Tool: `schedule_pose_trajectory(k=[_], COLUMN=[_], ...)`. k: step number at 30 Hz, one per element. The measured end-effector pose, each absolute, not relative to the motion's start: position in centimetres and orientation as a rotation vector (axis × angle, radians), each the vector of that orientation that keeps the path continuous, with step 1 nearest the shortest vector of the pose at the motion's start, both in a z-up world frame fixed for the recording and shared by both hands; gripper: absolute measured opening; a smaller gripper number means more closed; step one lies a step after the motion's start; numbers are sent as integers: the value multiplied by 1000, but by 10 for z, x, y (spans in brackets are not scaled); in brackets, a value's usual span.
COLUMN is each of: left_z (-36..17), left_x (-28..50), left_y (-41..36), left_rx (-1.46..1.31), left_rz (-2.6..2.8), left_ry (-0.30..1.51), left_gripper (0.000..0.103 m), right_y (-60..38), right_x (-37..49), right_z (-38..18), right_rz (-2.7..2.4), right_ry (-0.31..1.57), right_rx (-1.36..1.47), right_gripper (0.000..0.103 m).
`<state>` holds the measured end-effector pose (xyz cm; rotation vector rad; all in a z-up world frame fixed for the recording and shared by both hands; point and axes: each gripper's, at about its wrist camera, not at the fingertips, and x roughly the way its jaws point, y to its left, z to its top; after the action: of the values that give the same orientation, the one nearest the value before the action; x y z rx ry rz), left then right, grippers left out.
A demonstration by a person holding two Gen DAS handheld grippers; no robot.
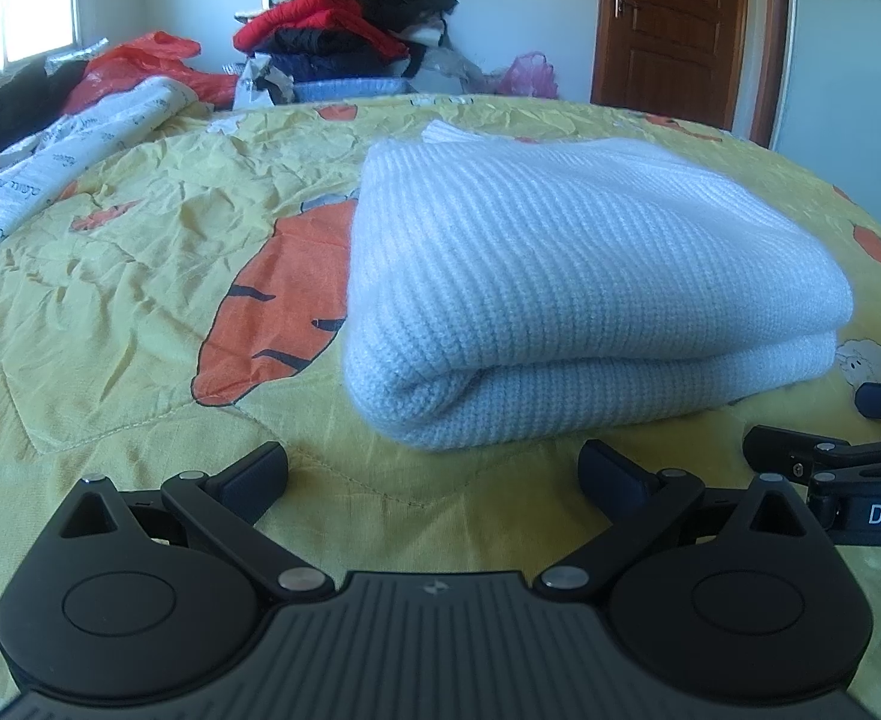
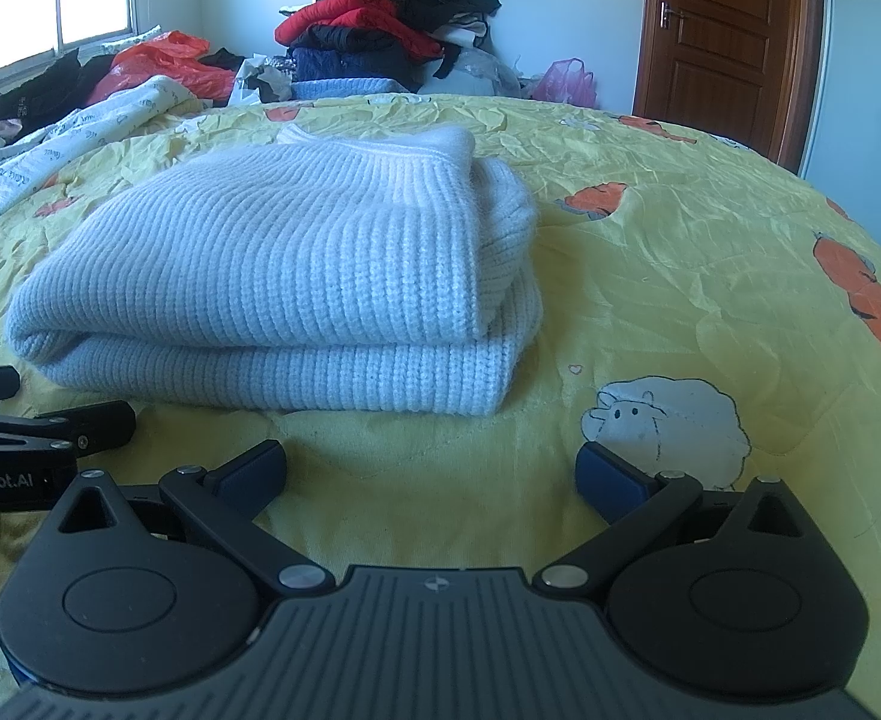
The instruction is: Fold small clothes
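Observation:
A pale blue knitted sweater (image 1: 590,282) lies folded in a thick rectangle on the yellow carrot-print bedspread (image 1: 140,300). It also shows in the right wrist view (image 2: 284,276), with its ribbed hem on top at the right. My left gripper (image 1: 434,474) is open and empty, just in front of the sweater's near fold. My right gripper (image 2: 431,474) is open and empty, in front of the sweater's right corner. The right gripper's fingers (image 1: 800,450) show at the right edge of the left wrist view. The left gripper's fingers (image 2: 92,420) show at the left edge of the right wrist view.
A pile of red, black and dark clothes (image 2: 392,18) stands at the far edge of the bed. A white printed quilt (image 2: 50,144) and red plastic bags (image 2: 164,60) lie at the far left. A brown door (image 2: 728,30) is at the back right.

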<state>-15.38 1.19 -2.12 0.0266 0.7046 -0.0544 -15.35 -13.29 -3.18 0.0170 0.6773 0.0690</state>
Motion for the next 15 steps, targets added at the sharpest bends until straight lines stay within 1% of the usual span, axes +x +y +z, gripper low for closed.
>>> schedule_pose_trajectory(k=[5, 12, 15], left_z=[5, 21, 28], left_x=[-174, -185, -198], left_y=[10, 8, 1], left_rx=[49, -28, 37], left_rz=[-45, -149, -54], left_ry=[656, 692, 617], left_gripper=[103, 103, 103], right_y=[-131, -134, -135], right_x=[-172, -185, -187], right_z=[-20, -8, -4], right_rz=[77, 89, 94], right_ry=[669, 640, 629], right_rx=[-17, -11, -11], right_gripper=[103, 103, 103])
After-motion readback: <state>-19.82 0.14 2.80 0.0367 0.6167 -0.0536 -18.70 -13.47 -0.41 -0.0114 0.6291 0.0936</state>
